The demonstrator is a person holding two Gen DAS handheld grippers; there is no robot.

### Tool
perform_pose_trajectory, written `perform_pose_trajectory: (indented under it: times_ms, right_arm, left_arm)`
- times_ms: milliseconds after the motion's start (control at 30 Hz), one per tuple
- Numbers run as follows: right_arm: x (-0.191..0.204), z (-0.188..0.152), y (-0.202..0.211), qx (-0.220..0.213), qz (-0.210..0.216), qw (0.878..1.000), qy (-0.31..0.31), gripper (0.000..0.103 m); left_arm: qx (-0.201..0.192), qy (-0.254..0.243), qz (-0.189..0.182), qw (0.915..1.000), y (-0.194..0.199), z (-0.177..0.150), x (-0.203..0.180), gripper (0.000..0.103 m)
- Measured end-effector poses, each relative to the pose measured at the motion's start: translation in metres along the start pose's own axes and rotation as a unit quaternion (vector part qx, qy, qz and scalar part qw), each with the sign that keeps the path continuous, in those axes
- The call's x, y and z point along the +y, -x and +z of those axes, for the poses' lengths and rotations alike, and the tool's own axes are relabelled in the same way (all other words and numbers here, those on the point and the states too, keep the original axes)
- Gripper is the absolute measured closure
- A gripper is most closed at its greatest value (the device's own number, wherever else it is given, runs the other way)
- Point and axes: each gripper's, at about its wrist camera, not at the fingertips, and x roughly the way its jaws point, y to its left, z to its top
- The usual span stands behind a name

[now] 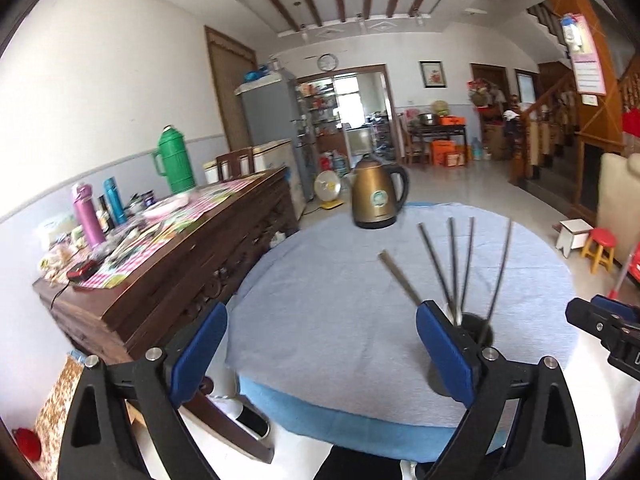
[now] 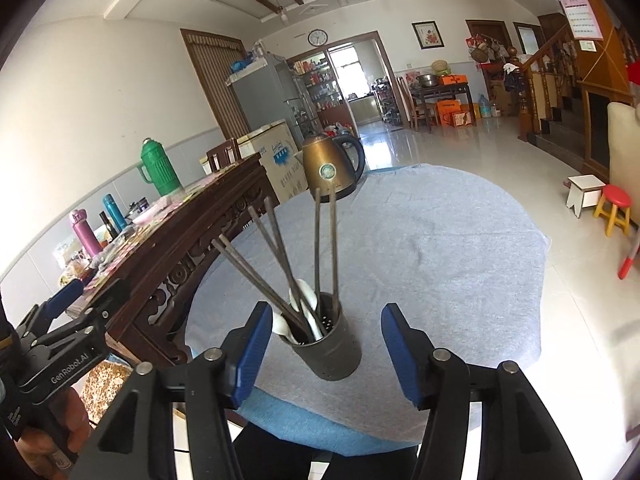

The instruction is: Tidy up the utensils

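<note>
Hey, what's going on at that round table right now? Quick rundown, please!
Left gripper open, empty. Right gripper open, empty. Chopsticks and white spoons standing in dark holder. Kettle behind, nothing in the way.

The left tool's pad (image 1: 444,356) hides most of the holder (image 1: 478,322), seemingly.

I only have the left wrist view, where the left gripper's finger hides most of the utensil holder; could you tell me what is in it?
Observer: In the right wrist view the dark holder stands upright on the blue cloth, holding chopsticks and white spoons.
Operator: Is the right gripper gripping it?
Observer: No, the right gripper is open, its fingers clear on either side of the holder.
Operator: Is anything else lying on the cloth?
Observer: Only the bronze kettle at its far edge.
</note>
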Motion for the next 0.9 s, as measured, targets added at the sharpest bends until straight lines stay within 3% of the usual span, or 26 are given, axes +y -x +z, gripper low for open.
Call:
perform_pose_trajectory:
  times_ms: [900]
  right_arm:
    - [0.047,-0.014,-0.018,0.024,-0.031,0.999,0.027,0.043]
  left_arm:
    - [0.016,0.068,0.032,0.997,-0.008,-0.013,0.059,0.006]
